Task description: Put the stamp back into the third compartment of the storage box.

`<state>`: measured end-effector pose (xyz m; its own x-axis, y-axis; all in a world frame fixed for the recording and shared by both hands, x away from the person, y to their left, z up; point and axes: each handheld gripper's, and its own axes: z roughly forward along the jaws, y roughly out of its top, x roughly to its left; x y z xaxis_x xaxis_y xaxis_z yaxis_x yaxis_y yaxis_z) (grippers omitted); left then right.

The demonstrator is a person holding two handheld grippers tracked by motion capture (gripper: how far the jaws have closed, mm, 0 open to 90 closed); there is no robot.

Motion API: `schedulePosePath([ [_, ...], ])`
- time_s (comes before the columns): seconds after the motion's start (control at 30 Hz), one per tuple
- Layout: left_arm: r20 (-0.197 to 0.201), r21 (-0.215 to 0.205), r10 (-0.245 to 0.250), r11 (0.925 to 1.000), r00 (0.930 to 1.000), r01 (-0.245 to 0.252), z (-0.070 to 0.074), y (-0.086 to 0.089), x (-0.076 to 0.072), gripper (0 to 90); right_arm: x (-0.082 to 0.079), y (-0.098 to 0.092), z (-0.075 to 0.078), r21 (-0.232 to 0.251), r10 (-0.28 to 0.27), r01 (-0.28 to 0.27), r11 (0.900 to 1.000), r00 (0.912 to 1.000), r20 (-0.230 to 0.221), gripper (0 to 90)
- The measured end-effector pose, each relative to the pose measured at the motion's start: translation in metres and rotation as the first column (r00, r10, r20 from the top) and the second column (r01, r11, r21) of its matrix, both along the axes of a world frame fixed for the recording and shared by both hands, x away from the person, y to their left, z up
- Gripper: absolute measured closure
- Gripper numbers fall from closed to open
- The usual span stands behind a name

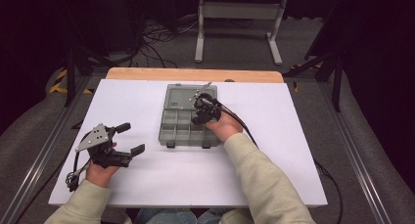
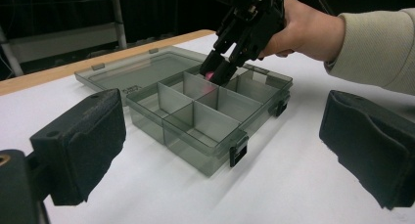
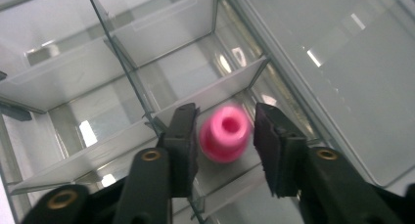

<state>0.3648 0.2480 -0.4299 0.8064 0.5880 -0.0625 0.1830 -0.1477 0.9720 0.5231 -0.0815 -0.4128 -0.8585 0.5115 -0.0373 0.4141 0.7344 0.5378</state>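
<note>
Two grippers over white counter [image 1: 274, 150]. Right gripper [image 1: 202, 108] pointed down into smoky clear organizer box [image 1: 172, 128], lid [image 2: 142, 70] flat open behind it. Fingers [image 3: 182, 136] part-open around small pink plug [image 3: 224, 132]; slim gap on the right side, left side touching or nearly so, can't tell, so no firm pinch. Plug blurred, sitting in a compartment in the row next to the lid hinge, hollow end up toward cam. Left gripper [image 1: 131, 137] near counter's left-front edge, well apart from box, fingers [image 2: 80, 141] spread wide w/ nothing between, aimed at box.
</note>
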Motion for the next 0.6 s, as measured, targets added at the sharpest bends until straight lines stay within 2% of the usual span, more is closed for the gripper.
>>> schedulePosePath([
  [0.07,-0.004,-0.001,-0.006,1.0000,1.0000,0.006,0.000,0.000,0.001,3.6,-0.001,-0.001,0.002,0.004,-0.001,0.001,1.000,1.0000,0.006,56.7],
  [0.17,-0.038,-0.007,-0.013,0.9999,0.9992,0.013,0.001,0.000,0.003,2.8,-0.003,-0.004,0.006,0.020,0.007,-0.007,1.000,0.9999,0.016,59.7],
  [0.23,-0.047,-0.013,-0.014,0.9998,0.9988,0.014,0.002,0.000,0.004,2.1,-0.006,-0.006,0.011,0.037,0.018,-0.019,0.999,0.9995,0.027,68.7],
  [0.3,-0.048,-0.011,0.005,0.9999,0.9989,-0.006,0.005,0.002,0.004,3.6,-0.009,-0.008,0.016,0.057,0.029,-0.032,0.998,0.9985,0.047,81.0],
  [0.33,-0.048,-0.011,0.005,0.9999,0.9989,-0.006,0.005,0.002,0.004,4.5,-0.009,-0.008,0.016,0.057,0.029,-0.032,0.998,0.9985,0.047,81.0],
  [0.37,-0.045,-0.008,0.016,0.9998,0.9989,-0.016,0.007,0.003,0.005,6.5,-0.012,-0.010,0.022,0.080,0.042,-0.047,0.996,0.9970,0.064,89.9],
  [0.47,-0.047,-0.011,0.020,0.9997,0.9987,-0.020,0.009,0.004,0.007,10.7,-0.015,-0.012,0.028,0.096,0.043,-0.049,0.994,0.9967,0.069,90.0],
  [0.6,-0.055,0.010,0.042,0.9991,0.9976,-0.042,0.016,0.002,0.014,17.9,-0.019,-0.017,0.040,0.124,0.035,-0.045,0.991,0.9955,0.088,90.0],
])
